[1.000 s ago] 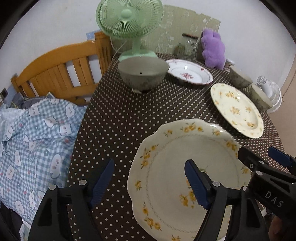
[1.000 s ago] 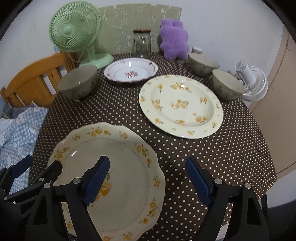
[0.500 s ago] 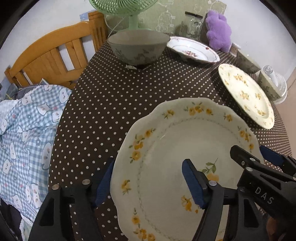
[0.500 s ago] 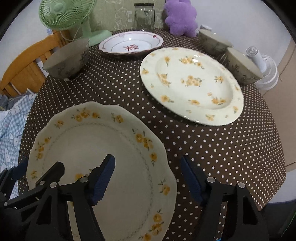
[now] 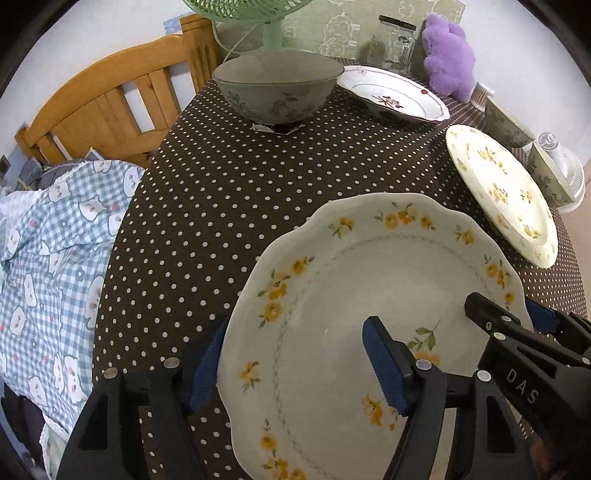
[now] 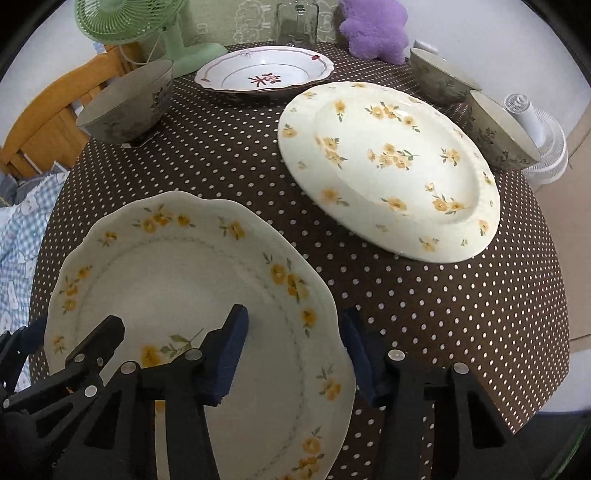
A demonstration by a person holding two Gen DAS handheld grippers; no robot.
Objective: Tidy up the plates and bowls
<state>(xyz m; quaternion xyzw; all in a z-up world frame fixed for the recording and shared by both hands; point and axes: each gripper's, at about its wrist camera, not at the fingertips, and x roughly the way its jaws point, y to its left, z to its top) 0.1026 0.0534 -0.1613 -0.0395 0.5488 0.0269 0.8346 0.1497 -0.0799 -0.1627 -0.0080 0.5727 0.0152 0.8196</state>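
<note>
Scalloped plate (image 6: 177,291) lies flat on tabletop (image 6: 461,314), nearest you, well short of fan (image 6: 122,22).

Your left gripper (image 5: 291,365) straddles its left rim, fingers half-wide, not pinching.

Your right gripper (image 6: 291,350) straddles right rim, fingers just been closing, rim between, contact unclear.

Two-sided hold likely because plate is wide.

Round flowered plate (image 6: 388,166) beyond: probable stack target.

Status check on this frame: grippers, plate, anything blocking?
Left gripper and right gripper each straddle a rim of the scalloped plate, right jaws just closing. Plate flat on tablecloth. Nothing blocking.
</note>
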